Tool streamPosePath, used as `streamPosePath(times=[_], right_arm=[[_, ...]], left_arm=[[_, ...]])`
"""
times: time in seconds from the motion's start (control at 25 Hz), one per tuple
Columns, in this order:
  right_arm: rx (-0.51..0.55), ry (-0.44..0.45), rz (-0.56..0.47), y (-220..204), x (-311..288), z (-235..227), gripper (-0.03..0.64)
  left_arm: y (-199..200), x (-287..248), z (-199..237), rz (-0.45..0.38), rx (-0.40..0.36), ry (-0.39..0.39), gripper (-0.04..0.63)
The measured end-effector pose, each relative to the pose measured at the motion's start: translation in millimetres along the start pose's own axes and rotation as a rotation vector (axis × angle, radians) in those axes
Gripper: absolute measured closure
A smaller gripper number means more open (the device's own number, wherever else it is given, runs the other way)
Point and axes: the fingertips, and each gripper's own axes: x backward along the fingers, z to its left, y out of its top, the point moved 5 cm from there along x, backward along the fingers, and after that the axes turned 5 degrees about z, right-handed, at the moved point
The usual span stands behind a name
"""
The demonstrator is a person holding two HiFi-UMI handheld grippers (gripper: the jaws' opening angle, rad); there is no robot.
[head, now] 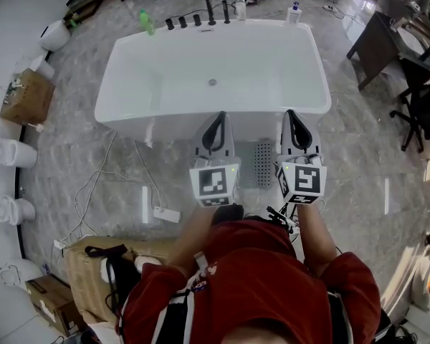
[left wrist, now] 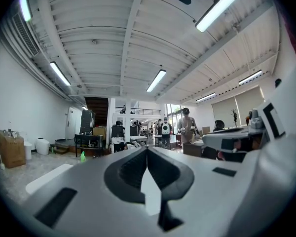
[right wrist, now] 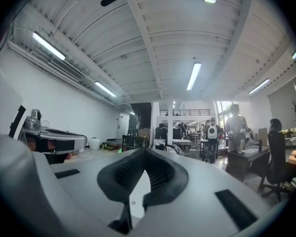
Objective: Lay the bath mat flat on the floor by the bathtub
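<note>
A white bathtub point(head: 212, 70) stands on the marble floor ahead of me. A small grey mat with rows of holes point(head: 264, 165) lies flat on the floor against the tub's near side, partly hidden between my two grippers. My left gripper point(head: 216, 118) and right gripper point(head: 292, 115) are held side by side above the tub's near rim, both shut and empty. In the left gripper view the left gripper point(left wrist: 147, 150) points level into the room with its jaws together. The right gripper point(right wrist: 145, 151) shows the same in the right gripper view.
Bottles point(head: 147, 21) and black taps point(head: 210, 11) line the tub's far rim. White cables and a power strip point(head: 166, 214) lie at the left front. Cardboard boxes point(head: 26, 96), toilets point(head: 7, 152), a dark desk point(head: 378, 45) and chair point(head: 416, 110) surround the area. People point(right wrist: 236, 127) stand far off.
</note>
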Motion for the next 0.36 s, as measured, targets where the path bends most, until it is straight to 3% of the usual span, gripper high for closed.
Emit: streamPosePath(times=[0.36], right_arm=[[0.003,-0.012,0.002,-0.7,-2.9,-3.9,0.604]], left_arm=[[-1.5,-2.4,0.3,0.0,-0.003,-0.007,0.58]])
